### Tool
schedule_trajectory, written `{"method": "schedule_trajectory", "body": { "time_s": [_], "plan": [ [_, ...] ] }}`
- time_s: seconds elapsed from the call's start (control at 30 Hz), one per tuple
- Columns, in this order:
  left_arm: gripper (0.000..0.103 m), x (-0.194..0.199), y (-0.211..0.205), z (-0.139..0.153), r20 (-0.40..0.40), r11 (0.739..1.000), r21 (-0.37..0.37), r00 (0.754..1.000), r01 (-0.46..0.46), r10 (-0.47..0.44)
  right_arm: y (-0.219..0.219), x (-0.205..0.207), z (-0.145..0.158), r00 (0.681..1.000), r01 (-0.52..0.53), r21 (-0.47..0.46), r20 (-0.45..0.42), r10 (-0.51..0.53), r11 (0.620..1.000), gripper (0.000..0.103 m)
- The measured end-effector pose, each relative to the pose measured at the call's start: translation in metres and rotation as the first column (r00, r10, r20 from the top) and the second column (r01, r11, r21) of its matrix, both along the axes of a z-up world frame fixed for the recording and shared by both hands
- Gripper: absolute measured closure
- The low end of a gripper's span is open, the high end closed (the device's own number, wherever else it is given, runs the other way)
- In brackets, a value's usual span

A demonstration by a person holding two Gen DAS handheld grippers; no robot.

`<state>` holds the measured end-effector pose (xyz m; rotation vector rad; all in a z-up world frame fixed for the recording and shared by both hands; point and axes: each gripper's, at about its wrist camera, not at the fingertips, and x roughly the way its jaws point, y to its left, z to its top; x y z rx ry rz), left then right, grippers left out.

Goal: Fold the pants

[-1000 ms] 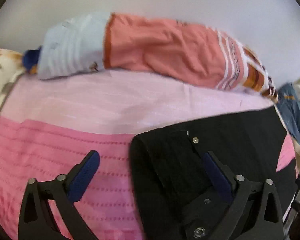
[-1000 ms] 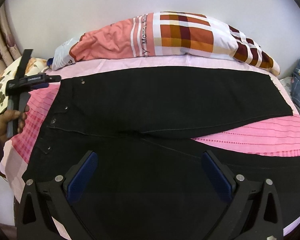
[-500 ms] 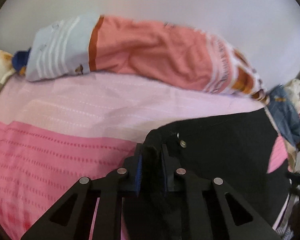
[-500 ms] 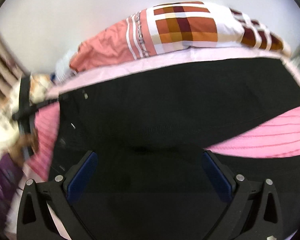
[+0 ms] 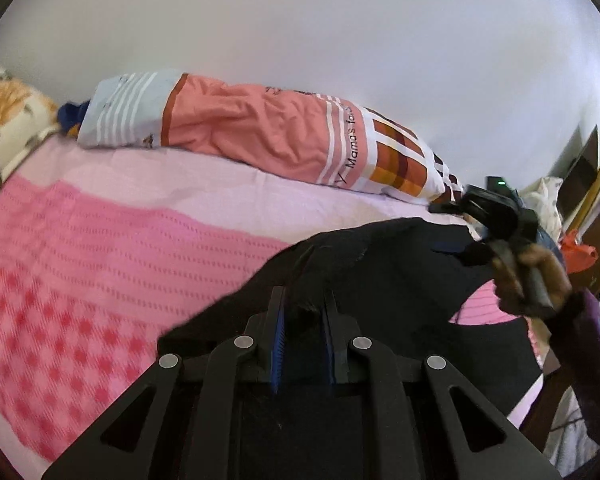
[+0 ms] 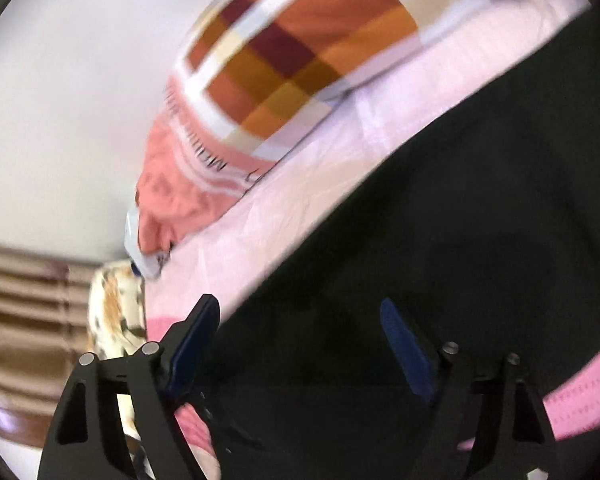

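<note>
Left gripper (image 5: 303, 316) clamped on pants (image 5: 380, 280); right gripper (image 6: 300, 336) has been closing, nothing pinched yet, fabric running toward 2 o'clock.

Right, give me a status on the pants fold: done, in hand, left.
Done: the left gripper is shut on a bunch of the black pants, raised off the pink bedspread.
In hand: the right gripper is over the black fabric; its jaws have just been closing but are apart, the pads not pressing on cloth.
Left: the second grasp and every fold; no finished crease shows.
</note>
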<state>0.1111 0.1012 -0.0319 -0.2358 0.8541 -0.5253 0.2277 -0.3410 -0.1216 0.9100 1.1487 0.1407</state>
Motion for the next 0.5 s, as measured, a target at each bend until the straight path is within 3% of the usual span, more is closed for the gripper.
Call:
{"method": "schedule_trajectory", "body": {
  "time_s": [0.1,0.13,0.17,0.2,0.27,0.33,0.5],
  "plan": [
    [0.087,-0.011,0.000,0.000,-0.013,1.000,-0.017,1.000,-0.003,0.003,-0.008,0.017,-0.015,0.999,0.036,0.017,-0.028,-0.035,0.999,0.024],
    [0.087,-0.014,0.000,0.000,-0.015,1.000,-0.021,1.000,-0.004,0.003,-0.010,0.023,-0.021,0.998,0.048,0.021,-0.050,-0.047,0.999,0.036],
    [0.087,-0.015,0.000,0.001,-0.021,1.000,-0.030,1.000,-0.006,0.005,-0.012,0.025,-0.027,0.996,0.062,0.021,-0.069,-0.060,0.998,0.074],
    [0.087,-0.016,0.000,0.001,-0.027,0.999,-0.038,1.000,-0.011,0.010,-0.015,0.024,-0.031,0.994,0.077,0.022,-0.085,-0.075,0.997,0.094],
    [0.087,-0.017,0.000,0.001,-0.036,0.999,-0.040,0.999,-0.020,0.018,-0.014,0.015,-0.029,0.995,0.086,0.018,-0.049,-0.086,0.996,0.097],
    [0.087,-0.020,0.003,-0.001,-0.053,0.998,-0.047,0.998,-0.036,0.033,-0.006,-0.005,-0.016,0.998,0.064,-0.046,0.022,-0.063,0.997,0.097],
    [0.086,-0.038,0.017,-0.005,-0.091,0.998,-0.036,0.995,-0.047,0.043,-0.007,-0.096,-0.004,0.992,0.088,-0.004,0.086,-0.087,0.996,0.097]
  ]
}}
